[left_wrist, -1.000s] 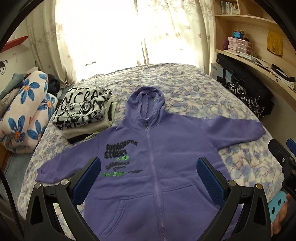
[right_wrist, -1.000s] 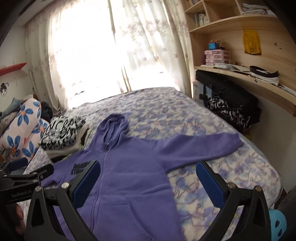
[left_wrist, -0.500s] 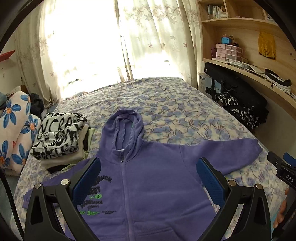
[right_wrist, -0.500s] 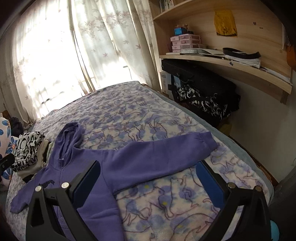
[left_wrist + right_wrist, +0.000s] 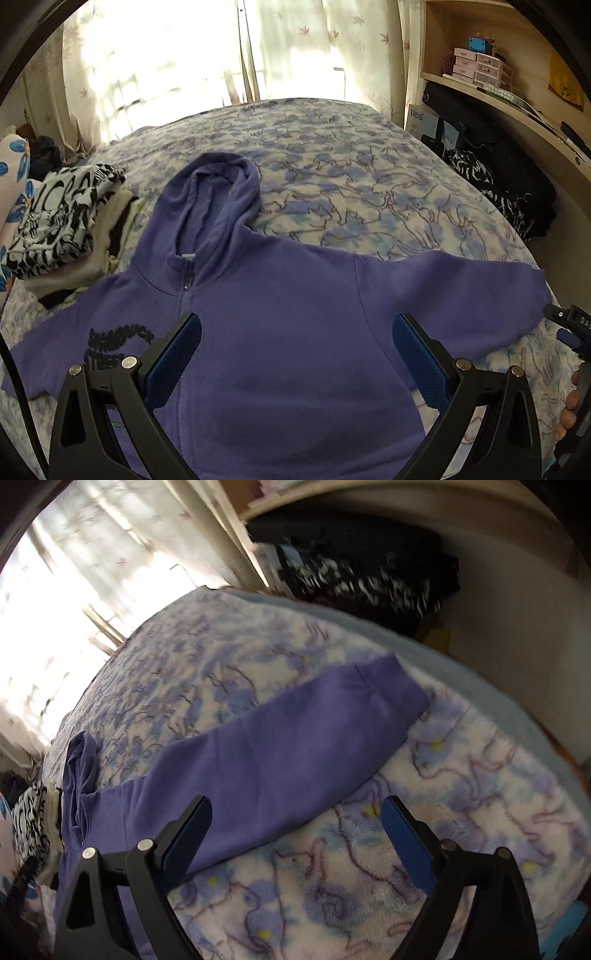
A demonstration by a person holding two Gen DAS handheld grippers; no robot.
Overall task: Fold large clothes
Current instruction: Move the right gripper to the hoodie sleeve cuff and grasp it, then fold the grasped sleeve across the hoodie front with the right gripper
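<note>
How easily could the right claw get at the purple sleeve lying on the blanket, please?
Probably yes. The right claw hangs just above the hoodie sleeve, which lies flat on the blanket with nothing over it. Its jaws are closing, with nothing between them yet.

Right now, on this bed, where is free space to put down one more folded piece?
Free: the wide stretch of bed cover between the purple hoodie, its hood and the curtains, and the strip below the outstretched sleeve toward the bed's near edge. Crowded: the window-side corner beside the hood, where the folded clothes pile sits.
</note>
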